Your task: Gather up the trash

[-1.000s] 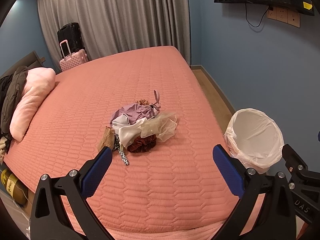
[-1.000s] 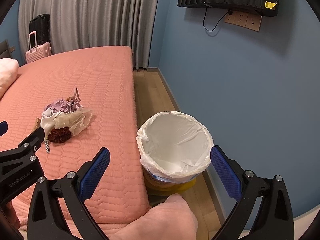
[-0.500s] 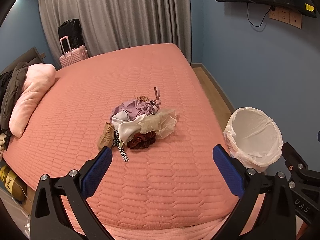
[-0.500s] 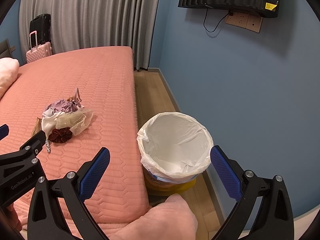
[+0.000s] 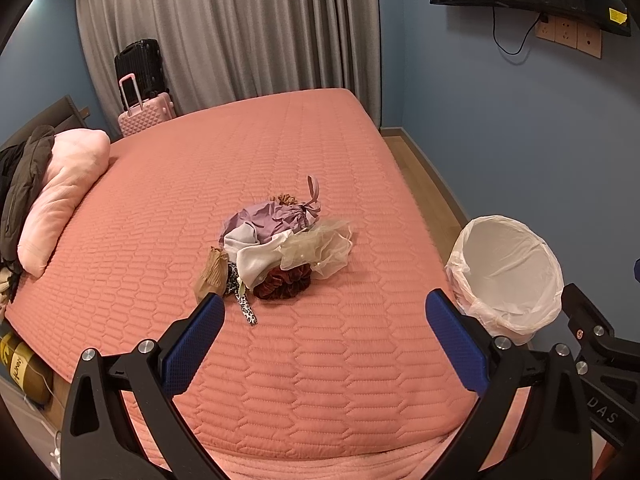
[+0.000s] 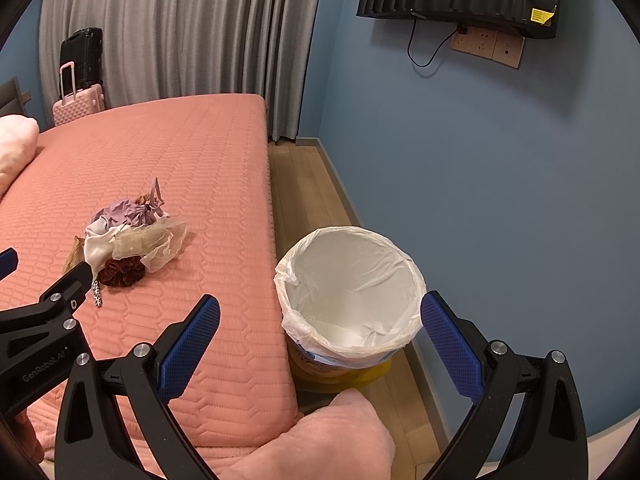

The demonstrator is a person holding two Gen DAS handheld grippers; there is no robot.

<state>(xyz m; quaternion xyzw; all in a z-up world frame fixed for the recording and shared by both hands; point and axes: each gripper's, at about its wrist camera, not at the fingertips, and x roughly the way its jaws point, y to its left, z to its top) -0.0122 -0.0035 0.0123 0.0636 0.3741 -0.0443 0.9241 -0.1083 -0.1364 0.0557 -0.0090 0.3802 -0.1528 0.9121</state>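
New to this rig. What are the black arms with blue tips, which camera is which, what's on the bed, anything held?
Those are two handheld grippers that a person carries, with no robot arm. Each has a fisheye camera looking along its fingers. The left gripper faces a pile of fabric scraps and scrunchies on the pink bed. The right gripper faces a bin with a white liner on the floor beside the bed. Both are open and hold nothing.
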